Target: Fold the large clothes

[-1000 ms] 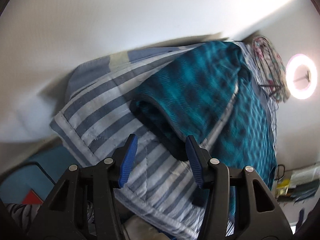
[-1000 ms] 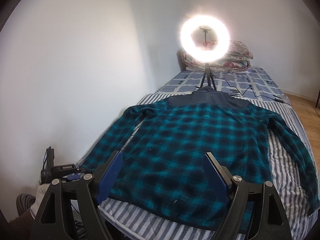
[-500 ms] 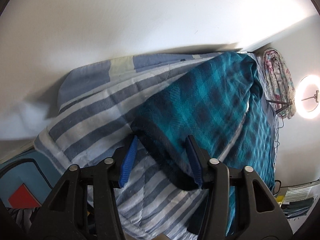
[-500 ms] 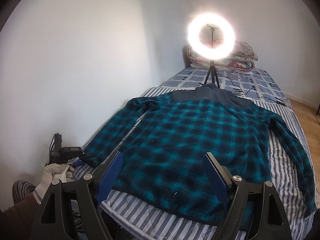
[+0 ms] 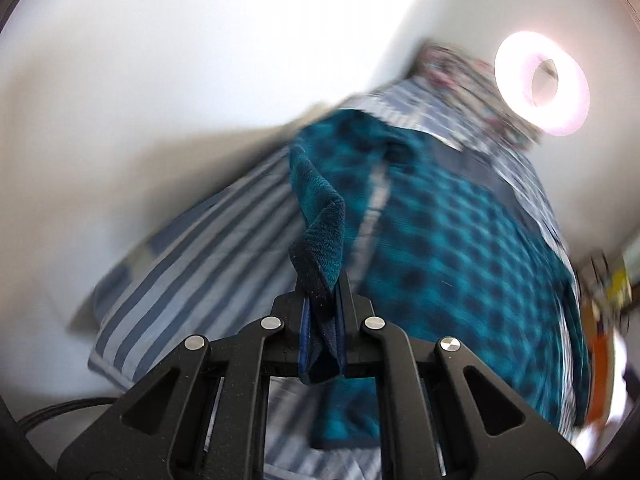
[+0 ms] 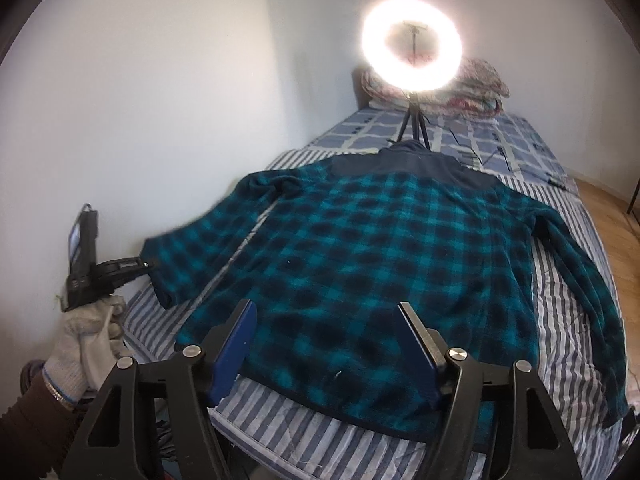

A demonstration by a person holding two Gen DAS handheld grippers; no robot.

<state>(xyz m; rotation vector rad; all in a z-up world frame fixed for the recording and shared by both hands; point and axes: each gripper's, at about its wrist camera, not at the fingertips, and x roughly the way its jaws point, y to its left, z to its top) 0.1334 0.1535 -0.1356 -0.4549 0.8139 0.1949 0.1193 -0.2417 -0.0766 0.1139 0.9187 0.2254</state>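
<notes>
A teal and black plaid fleece jacket (image 6: pixel 380 248) lies flat, back up, on the striped bed cover (image 6: pixel 304 432), collar toward the far end. My left gripper (image 5: pixel 322 292) is closing, and its pads press on the dark cuff (image 5: pixel 320 248) of the jacket's left sleeve (image 6: pixel 200 240), which is lifted off the bed. The right wrist view shows that left gripper (image 6: pixel 148 266) in a gloved hand (image 6: pixel 88 332) beside the wall. My right gripper (image 6: pixel 326 328) hovers above the jacket's hem with its jaws closing and nothing between them. The right sleeve (image 6: pixel 576 272) lies stretched out.
A lit ring light (image 6: pixel 412 42) on a tripod stands on the bed beyond the collar, with cables trailing beside it. A folded floral quilt (image 6: pixel 476 88) lies at the bed's head. A white wall runs along the left; wooden floor (image 6: pixel 612 232) lies to the right.
The left jaws closed on the sleeve cuff and lifted it off the bed while the wrist rolled. The right jaws narrowed a little and dipped slightly toward the hem.
</notes>
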